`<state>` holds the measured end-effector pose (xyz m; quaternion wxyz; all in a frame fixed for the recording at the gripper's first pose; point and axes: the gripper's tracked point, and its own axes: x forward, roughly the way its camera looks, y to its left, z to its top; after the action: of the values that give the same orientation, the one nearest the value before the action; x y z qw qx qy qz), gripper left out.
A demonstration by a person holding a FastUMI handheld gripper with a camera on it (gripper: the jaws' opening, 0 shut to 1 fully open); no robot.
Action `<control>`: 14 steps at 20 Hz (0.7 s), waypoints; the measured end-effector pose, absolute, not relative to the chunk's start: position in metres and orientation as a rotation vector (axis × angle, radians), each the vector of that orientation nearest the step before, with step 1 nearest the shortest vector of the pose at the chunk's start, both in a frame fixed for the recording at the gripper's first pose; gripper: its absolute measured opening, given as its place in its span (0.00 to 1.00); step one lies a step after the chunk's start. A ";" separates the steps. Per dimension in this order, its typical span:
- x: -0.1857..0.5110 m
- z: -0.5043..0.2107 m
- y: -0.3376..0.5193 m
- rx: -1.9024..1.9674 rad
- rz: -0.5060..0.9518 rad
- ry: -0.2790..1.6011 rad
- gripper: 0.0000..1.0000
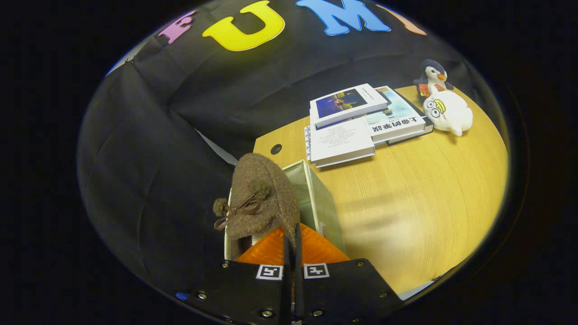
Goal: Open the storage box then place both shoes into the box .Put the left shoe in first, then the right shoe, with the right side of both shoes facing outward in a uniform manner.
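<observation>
Wooden worktop (420, 194) takes the 3 o'clock half of the scene, light wood, with a cable hole near its far corner.

Stack of books (356, 122) lies at about 1 o'clock from the fingers, well beyond them.

Storage box (316, 198), pale fabric, stands at the worktop's near corner, just ahead of the fingers at 12 o'clock. Top looks open: one wall and rim show to the 1 o'clock side of the shoe.

Shoe (262, 198), brown felt-like with a small bow and pompoms, hangs between and just ahead of the fingers, over the box opening. Long axis runs straight away from the fingers, roughly 6 to 12 o'clock, one end pointing away. Cannot tell if it is left or right, or whether a shoe already lies inside.

White plush toy (449, 113) and penguin plush (432, 77) sit at 2 o'clock, far corner, just beside the books, touching each other or nearly so.

Gripper (292, 243): fingers clenched almost together, pinching the shoe's rear edge between them. Both seem to press on it.

Judgement: the coming move turns on the shoe sitting directly over the box, axis in line with the fingers, so lowering straight ahead should seat it. Which side faces outward I cannot confirm.
</observation>
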<state>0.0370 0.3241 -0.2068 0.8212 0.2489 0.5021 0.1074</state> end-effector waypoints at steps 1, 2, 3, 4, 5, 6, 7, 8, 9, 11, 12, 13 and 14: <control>0.035 -0.207 0.326 0.525 0.227 1.073 0.03; 0.033 -0.209 0.326 0.519 0.224 1.077 0.03; 0.030 -0.211 0.326 0.512 0.217 1.081 0.03; 0.027 -0.214 0.326 0.511 0.209 1.083 0.03; 0.025 -0.217 0.326 0.512 0.202 1.088 0.03; 0.023 -0.216 0.328 0.529 0.200 1.085 0.03; 0.023 -0.216 0.333 0.561 0.212 1.077 0.08; 0.024 -0.213 0.335 0.590 0.220 1.067 0.26; 0.025 -0.206 0.333 0.597 0.223 1.044 0.44; 0.029 -0.197 0.320 0.566 0.211 0.994 0.81; 0.031 -0.190 0.313 0.548 0.206 0.972 0.99; 0.031 -0.184 0.307 0.535 0.209 0.950 0.98; 0.032 -0.177 0.301 0.525 0.213 0.926 0.98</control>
<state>0.0316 0.3006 -0.1767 0.8563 0.2498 0.4404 0.1015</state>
